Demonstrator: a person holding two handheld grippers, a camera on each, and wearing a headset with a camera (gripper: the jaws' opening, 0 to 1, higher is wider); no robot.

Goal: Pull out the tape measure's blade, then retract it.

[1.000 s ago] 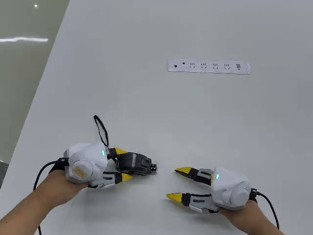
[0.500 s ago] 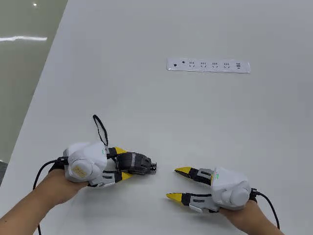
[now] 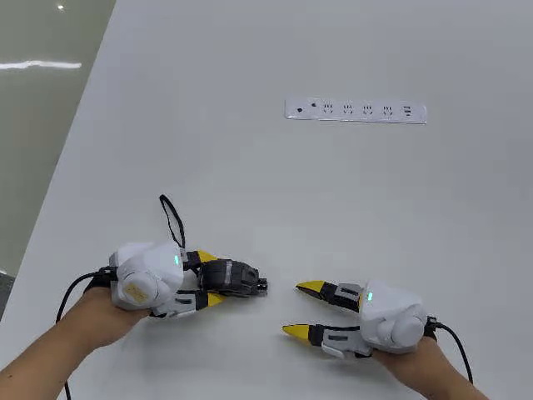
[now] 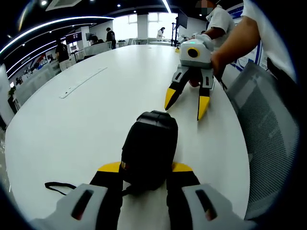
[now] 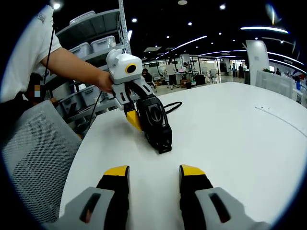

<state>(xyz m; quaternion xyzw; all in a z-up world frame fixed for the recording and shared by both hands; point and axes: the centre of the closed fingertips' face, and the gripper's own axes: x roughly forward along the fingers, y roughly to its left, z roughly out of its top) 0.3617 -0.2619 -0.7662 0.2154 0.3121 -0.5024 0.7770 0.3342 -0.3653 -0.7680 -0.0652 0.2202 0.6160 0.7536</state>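
Observation:
A black tape measure (image 3: 229,277) lies on the white table, blade end pointing right. My left gripper (image 3: 205,279) is shut on the tape measure's body (image 4: 149,146), one yellow-tipped jaw on each side. Its black wrist strap (image 3: 172,220) trails behind on the table. My right gripper (image 3: 301,309) stands open a short way to the right, with nothing between its yellow fingertips (image 5: 117,171). The tape measure (image 5: 155,120) faces it across a small gap. No blade is pulled out.
A white power strip (image 3: 356,111) lies flat near the far middle of the table. The table's left edge (image 3: 62,167) runs diagonally, with green floor beyond it. A mesh chair (image 4: 268,120) stands at the near side. Cables run from both grippers.
My right gripper has shifted slightly left and toward me. The left gripper still grips the tape measure in the same spot.

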